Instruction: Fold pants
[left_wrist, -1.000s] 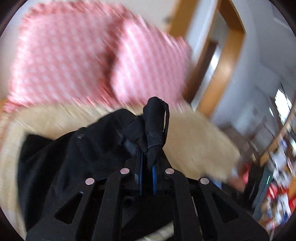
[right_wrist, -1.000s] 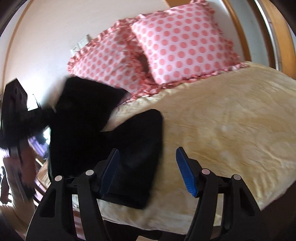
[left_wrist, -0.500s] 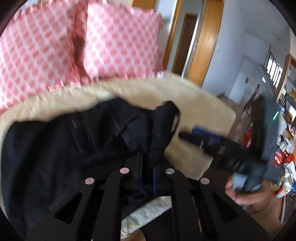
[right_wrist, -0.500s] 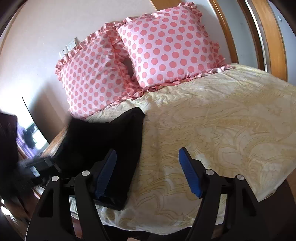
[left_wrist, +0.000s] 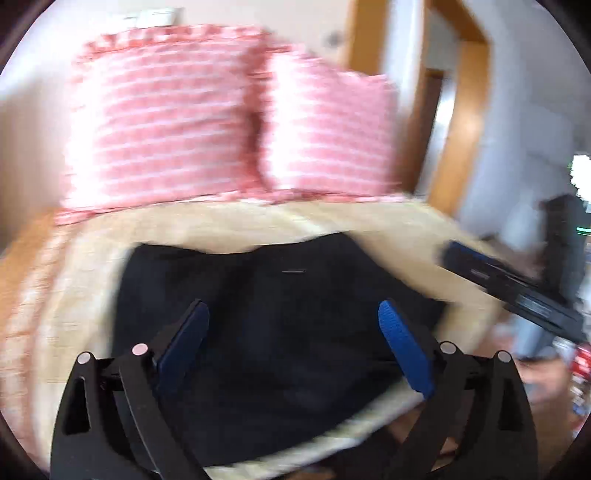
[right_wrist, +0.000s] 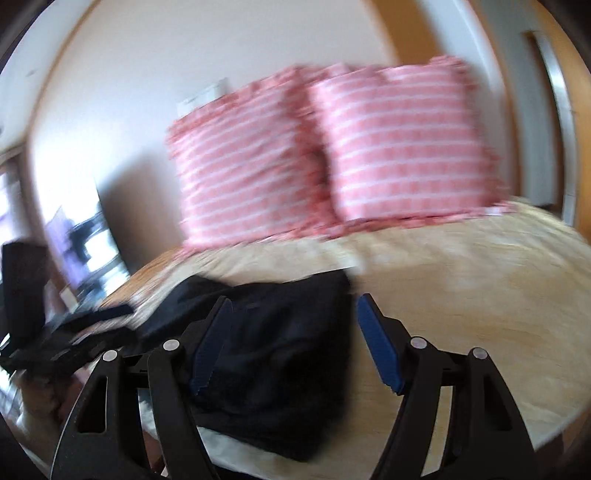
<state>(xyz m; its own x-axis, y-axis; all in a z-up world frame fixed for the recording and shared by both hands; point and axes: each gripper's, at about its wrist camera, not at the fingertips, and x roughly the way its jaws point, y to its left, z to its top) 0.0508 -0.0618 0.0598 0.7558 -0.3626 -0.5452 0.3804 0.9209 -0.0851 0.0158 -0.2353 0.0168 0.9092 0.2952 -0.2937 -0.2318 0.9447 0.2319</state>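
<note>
From the left wrist view, the black pants (left_wrist: 280, 325) lie in a compact folded block on the cream bedspread (left_wrist: 399, 225), near its front edge and well short of the two pink pillows (left_wrist: 162, 133) at the head of the bed. The left gripper (left_wrist: 293, 343) hangs over the pants with its blue pads spread wide and nothing between them. Off to the right of the pants, the right gripper (left_wrist: 517, 291) shows side-on as a dark blurred bar, so this view cannot tell its state. The right wrist view settles that: the right gripper (right_wrist: 291, 347) stands with its jaws apart, empty, its left pad over the pants (right_wrist: 273, 354) and its right pad over bare bedspread (right_wrist: 461, 280). It also shows the pants' right edge as a fairly straight line and the bundle thick at the near corner, which the other view hides. The left gripper (right_wrist: 85, 328) appears only as a dark smear left of the pants. I would judge the folding nearly or fully done, with perhaps a little smoothing left.
</note>
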